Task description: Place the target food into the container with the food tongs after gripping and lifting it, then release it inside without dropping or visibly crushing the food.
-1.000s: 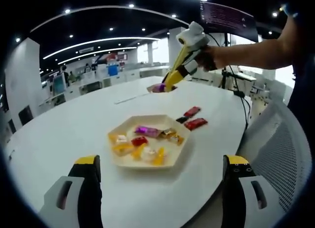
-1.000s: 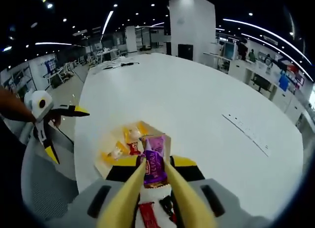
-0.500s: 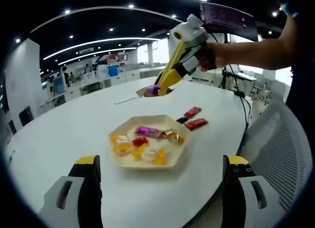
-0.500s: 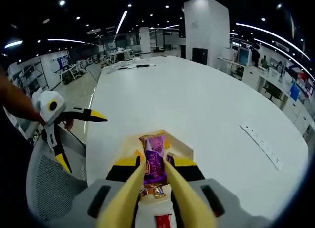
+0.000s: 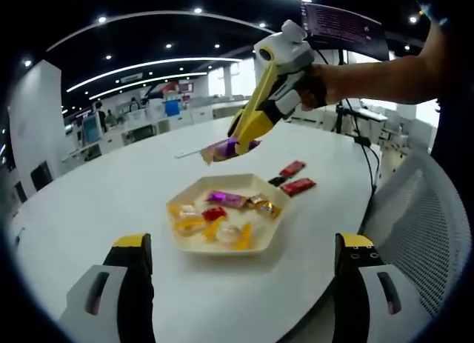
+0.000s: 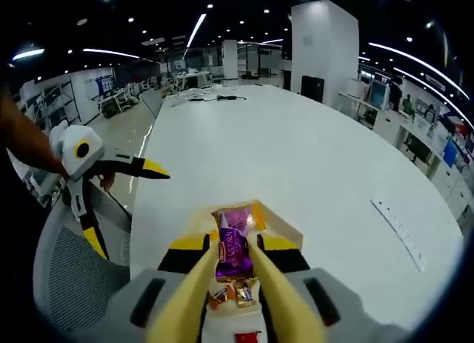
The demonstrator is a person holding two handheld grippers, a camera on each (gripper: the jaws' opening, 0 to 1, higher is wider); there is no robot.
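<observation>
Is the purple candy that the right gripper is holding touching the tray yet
Apart. In the left gripper view the purple candy, pinched in the right gripper, hangs in the air above the tray, with bare table showing between them.

Purple candy wrapper (image 6: 235, 247) clamped between tongs (image 6: 229, 284) carries pale lettering, too blurred to read. Red wrappers (image 5: 295, 178) on table beyond tongs in left gripper view show print, illegible. Dark screen (image 5: 343, 30) above tongs has faint text lines, unreadable. No legible text anywhere.
</observation>
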